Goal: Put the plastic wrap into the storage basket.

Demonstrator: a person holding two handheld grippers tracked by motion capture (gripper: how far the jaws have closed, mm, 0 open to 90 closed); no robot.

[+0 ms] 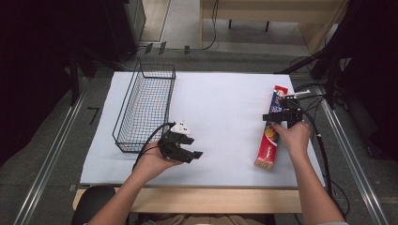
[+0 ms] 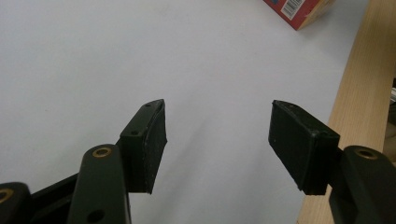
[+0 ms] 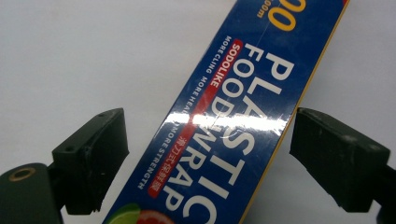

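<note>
On the white surface [image 1: 225,103], the plastic wrap box [image 1: 271,126] lies at three o'clock. The right tongs [image 3: 205,135] straddle it, spread, jaws not yet touching. The left tongs [image 2: 217,135] hover spread at six o'clock, beside a wire basket [image 1: 145,108].

Black gripper [image 1: 197,154] jaws — brass screws
</note>
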